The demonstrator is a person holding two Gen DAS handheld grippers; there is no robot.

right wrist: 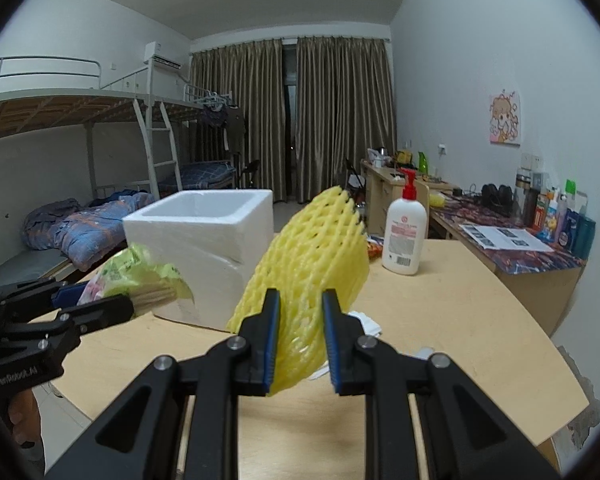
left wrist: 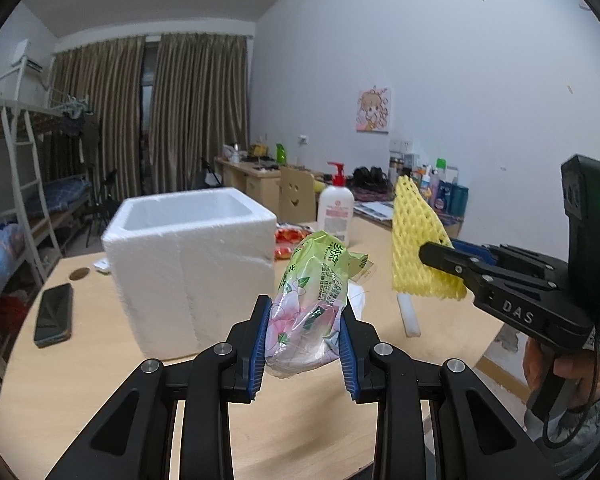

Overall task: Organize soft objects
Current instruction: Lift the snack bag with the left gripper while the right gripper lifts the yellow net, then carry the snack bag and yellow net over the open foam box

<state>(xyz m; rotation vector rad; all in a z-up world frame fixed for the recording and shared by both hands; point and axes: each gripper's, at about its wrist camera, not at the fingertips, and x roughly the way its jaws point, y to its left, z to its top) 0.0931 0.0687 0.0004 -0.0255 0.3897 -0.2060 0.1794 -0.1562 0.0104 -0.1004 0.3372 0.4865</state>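
Observation:
My left gripper (left wrist: 305,344) is shut on a green and pink tissue pack (left wrist: 314,296) and holds it above the wooden table (left wrist: 100,360), in front of an open white foam box (left wrist: 192,268). My right gripper (right wrist: 300,340) is shut on a yellow foam net (right wrist: 312,256) and holds it up, right of the foam box (right wrist: 204,248). The net also shows in the left wrist view (left wrist: 416,240), with the right gripper (left wrist: 440,258) at its right. The left gripper (right wrist: 92,304) with the tissue pack (right wrist: 140,276) shows at the left of the right wrist view.
A white lotion bottle with a red pump (left wrist: 335,208) stands behind the box, also in the right wrist view (right wrist: 404,236). A black phone (left wrist: 54,314) lies at the table's left. A white foam strip (left wrist: 408,314) and a red snack bag (left wrist: 290,240) lie on the table.

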